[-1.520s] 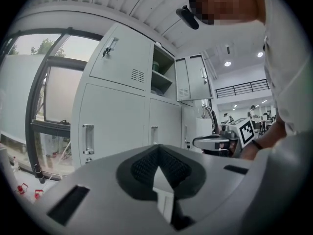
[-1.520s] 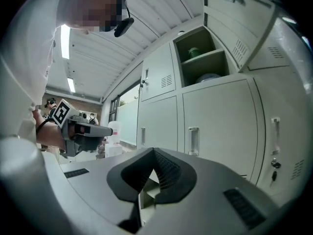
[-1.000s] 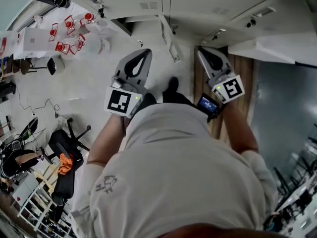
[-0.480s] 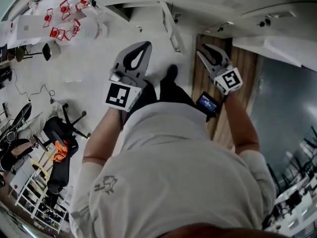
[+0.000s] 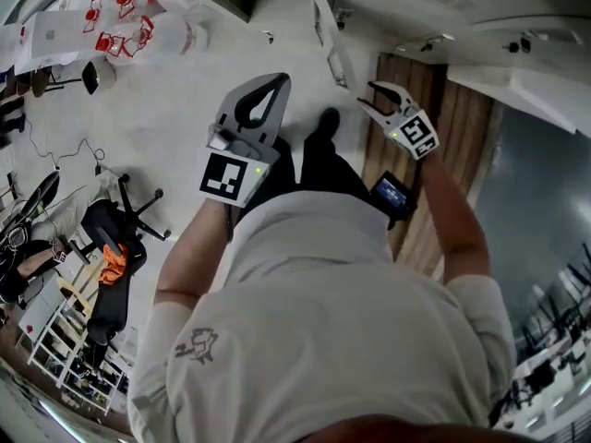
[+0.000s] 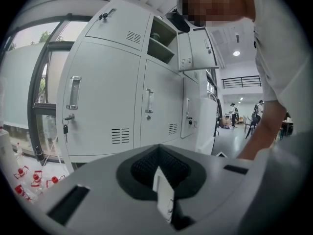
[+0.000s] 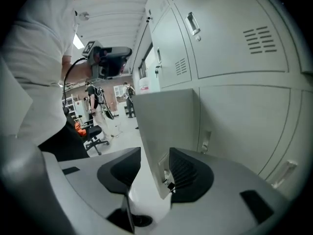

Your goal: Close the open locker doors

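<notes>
A row of white lockers [image 6: 112,97] faces me. One upper locker door [image 6: 198,48] hangs open in the left gripper view. In the right gripper view the edge of a lower open door [image 7: 166,126] stands between the jaws of my right gripper [image 7: 155,153]. These jaws have just been opening and do not clamp the door. From the head view my right gripper [image 5: 383,95] is spread, close to the right of a door seen edge-on [image 5: 331,40]. My left gripper [image 5: 280,79] is shut on nothing, away from the lockers [image 6: 159,153].
An office chair [image 5: 120,238] and red objects [image 5: 129,26] stand on the floor at the left. A wooden strip [image 5: 448,146] runs under the right arm. A key hangs in the left locker [image 6: 65,129]. People stand far down the hall [image 6: 234,114].
My right gripper has sunk away from the head camera towards the lockers, and its jaws went from shut to spread. The left gripper dropped slightly and stayed shut.
</notes>
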Demonstrator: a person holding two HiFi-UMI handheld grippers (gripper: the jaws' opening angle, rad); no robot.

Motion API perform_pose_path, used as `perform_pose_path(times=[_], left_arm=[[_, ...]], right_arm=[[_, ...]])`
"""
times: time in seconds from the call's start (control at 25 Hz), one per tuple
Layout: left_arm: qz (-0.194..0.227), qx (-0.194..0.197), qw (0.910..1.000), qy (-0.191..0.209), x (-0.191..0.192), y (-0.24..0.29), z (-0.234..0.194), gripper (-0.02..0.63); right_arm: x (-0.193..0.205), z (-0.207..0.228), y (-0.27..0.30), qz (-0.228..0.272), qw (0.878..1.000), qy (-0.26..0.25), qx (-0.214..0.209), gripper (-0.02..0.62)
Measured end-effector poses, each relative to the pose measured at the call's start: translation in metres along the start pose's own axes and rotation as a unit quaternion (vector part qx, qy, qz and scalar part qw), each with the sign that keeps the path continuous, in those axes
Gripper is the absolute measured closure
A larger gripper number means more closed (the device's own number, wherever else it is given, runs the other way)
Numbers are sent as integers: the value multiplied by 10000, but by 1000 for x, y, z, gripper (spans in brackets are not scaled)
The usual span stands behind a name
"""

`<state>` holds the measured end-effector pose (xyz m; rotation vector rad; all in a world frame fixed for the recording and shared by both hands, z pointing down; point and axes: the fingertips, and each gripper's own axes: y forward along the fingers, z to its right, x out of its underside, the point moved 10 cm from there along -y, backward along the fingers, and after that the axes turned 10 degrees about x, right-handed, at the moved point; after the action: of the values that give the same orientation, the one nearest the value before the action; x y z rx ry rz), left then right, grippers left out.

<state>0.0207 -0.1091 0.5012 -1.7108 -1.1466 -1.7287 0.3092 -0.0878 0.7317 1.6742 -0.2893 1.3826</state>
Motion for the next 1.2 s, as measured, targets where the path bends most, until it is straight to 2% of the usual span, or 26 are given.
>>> perform_pose_path(times=[0.2,0.4,0.64,1.2], left_arm=[[-65,23,10000,11,4,0,-1,606],[-120,36,9999,30,13,3,1,606],[-136,63,9999,-75,21,5,3,606],[-171,-13,9997,-173,29,-2,6,606]], right_arm=[[31,-4,31,-424,9989,-78,-180,433],[51,-7,54,-594,9978,-145,-244,433],[52,-3,71,-643,9971,-291,-291,433],[47,-11,96,-883,9909,-696,-738,439]])
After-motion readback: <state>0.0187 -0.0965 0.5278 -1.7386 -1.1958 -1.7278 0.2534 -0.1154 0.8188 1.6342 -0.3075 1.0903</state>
